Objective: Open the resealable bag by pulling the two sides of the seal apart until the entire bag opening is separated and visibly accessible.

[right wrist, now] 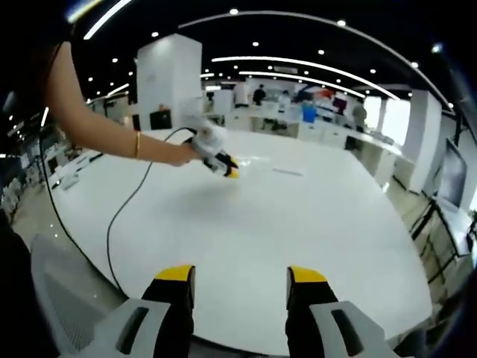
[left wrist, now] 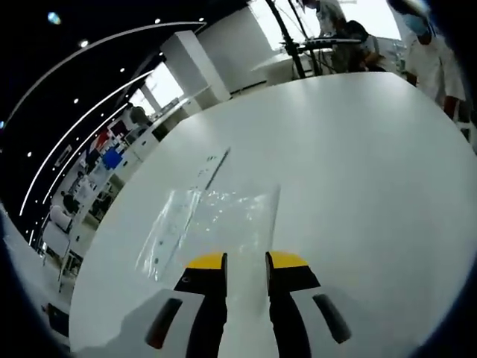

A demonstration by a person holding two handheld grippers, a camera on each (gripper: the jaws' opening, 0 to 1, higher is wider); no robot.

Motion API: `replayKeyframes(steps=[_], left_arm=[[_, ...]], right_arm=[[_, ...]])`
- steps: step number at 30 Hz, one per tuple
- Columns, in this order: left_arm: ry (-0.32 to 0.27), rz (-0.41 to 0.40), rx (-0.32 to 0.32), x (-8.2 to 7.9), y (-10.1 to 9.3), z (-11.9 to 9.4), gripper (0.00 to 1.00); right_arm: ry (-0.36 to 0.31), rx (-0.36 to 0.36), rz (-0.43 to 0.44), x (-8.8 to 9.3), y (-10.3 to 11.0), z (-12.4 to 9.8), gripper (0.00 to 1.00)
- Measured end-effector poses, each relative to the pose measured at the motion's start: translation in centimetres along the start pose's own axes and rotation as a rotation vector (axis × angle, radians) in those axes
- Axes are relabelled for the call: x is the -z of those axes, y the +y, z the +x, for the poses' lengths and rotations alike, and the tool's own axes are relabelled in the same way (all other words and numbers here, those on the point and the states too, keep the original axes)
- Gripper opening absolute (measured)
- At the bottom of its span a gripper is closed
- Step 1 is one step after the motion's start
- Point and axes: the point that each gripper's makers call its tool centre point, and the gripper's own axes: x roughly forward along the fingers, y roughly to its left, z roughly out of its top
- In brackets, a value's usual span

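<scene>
A clear resealable bag (left wrist: 212,220) lies flat on the white round table (left wrist: 358,171), just ahead of my left gripper (left wrist: 247,262). That gripper's yellow-tipped jaws stand open by a narrow gap, with bare table between them, and their tips sit at the bag's near edge. In the right gripper view the left gripper (right wrist: 231,171) is far across the table (right wrist: 246,231), held in a person's hand (right wrist: 186,153). My right gripper (right wrist: 241,276) hovers at the table's near edge, wide open and holding nothing. The bag is too faint to make out there.
A thin dark strip (left wrist: 215,168) lies on the table beyond the bag. A black cable (right wrist: 123,209) trails from the left gripper towards the near edge. People (left wrist: 428,52) and a stand (left wrist: 294,41) are past the far side.
</scene>
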Motion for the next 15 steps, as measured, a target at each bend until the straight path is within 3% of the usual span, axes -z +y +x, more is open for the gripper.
replayKeyframes(steps=[7, 10, 15], left_arm=[[0.039, -0.027, -0.002, 0.7, 0.0, 1.0, 0.18], [0.097, -0.054, 0.009, 1.8, -0.2, 1.3, 0.14], [0.08, -0.07, -0.003, 1.8, -0.1, 1.3, 0.07]], right_arm=[[0.007, 0.006, 0.009, 0.1, -0.4, 0.1, 0.46], [0.014, 0.01, -0.001, 0.1, -0.5, 0.2, 0.46], [0.011, 0.015, 0.005, 0.2, -0.4, 0.0, 0.46]])
